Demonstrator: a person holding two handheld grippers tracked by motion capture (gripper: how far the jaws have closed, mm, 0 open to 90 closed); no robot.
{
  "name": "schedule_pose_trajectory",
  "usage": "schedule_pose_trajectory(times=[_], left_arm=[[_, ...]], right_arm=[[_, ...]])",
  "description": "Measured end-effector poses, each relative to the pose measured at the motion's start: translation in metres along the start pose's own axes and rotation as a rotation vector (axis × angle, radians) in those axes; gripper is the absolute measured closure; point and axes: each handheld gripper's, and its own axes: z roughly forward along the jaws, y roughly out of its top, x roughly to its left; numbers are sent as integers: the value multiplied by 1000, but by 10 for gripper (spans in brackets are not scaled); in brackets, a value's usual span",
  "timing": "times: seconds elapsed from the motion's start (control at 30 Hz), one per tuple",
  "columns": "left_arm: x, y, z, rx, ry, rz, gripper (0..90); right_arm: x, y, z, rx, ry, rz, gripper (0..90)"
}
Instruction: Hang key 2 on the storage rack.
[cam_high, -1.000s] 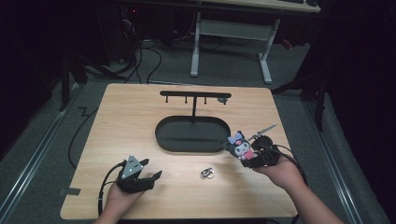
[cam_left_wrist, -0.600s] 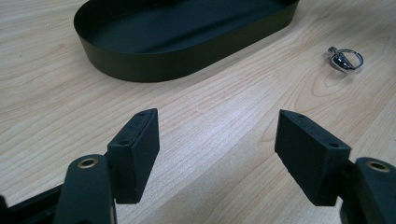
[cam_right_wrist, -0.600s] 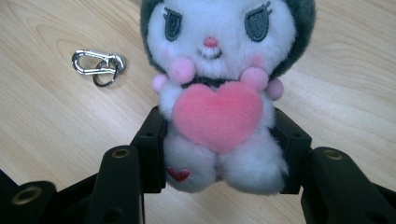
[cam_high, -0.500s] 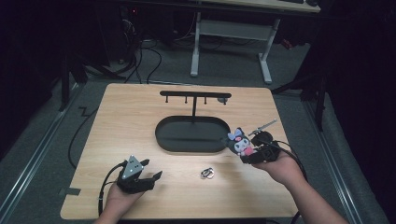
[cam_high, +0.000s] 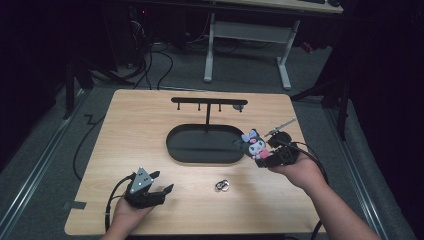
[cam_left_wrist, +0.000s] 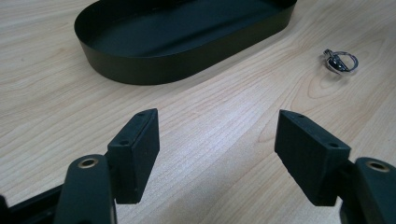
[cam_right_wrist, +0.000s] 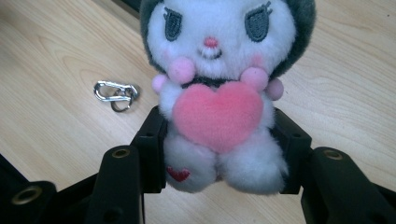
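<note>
Your left claw (cam_high: 161, 183) sits low on the bench (cam_high: 130, 130) in the same spot as a second ago, its jaws apart with nothing between them. The little metal clip (cam_high: 222, 186) lies on the wood, a bit farther on. Your right claw (cam_high: 261, 159) is clamped on the plush toy (cam_high: 255, 144) and has gone up a little, so the toy now hangs just beside the black tray (cam_high: 205, 156). I think it goes up to the hook rack (cam_high: 209, 102) next
</note>
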Motion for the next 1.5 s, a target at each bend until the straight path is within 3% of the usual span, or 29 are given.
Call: schedule_pose_trajectory(times=[0.27,1.5], left_arm=[[0,1,0,-8,-2,-1,316],[3,-1,-3,-10,9,-23,311]], right_arm=[[-5,20,-13,-10,8,22,493],[0,73,-48,-58,-10,4,493]])
